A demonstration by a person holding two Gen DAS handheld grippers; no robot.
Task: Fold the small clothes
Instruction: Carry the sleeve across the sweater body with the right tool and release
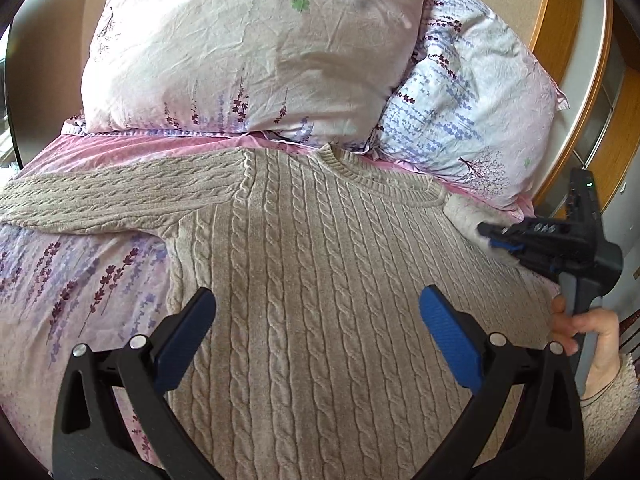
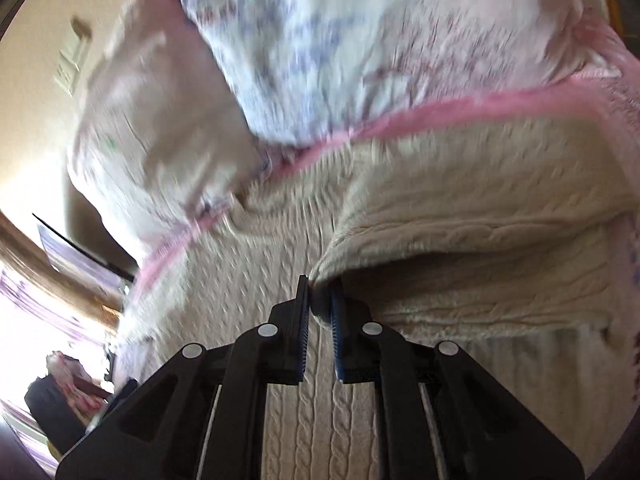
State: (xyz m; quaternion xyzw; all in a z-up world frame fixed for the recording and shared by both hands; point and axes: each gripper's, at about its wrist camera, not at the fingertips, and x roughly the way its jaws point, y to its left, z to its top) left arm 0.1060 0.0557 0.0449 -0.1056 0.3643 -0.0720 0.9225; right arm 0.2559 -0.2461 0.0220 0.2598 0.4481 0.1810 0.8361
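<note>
A beige cable-knit sweater (image 1: 320,280) lies flat on the bed, neck toward the pillows, one sleeve (image 1: 120,200) stretched out to the left. My left gripper (image 1: 316,320) is open and empty, hovering over the sweater's body. My right gripper (image 1: 492,236) is at the sweater's right shoulder, shut on the other sleeve (image 1: 466,210). In the blurred right wrist view the right gripper (image 2: 320,300) pinches the sleeve's end (image 2: 460,232), which is lifted and drawn over the sweater body (image 2: 312,420).
Two floral pillows (image 1: 248,52) (image 1: 472,100) lie at the head of the bed. The pink floral bedsheet (image 1: 72,280) shows left of the sweater. A wooden frame (image 1: 560,32) stands at the right. A person's hand (image 1: 588,328) holds the right gripper.
</note>
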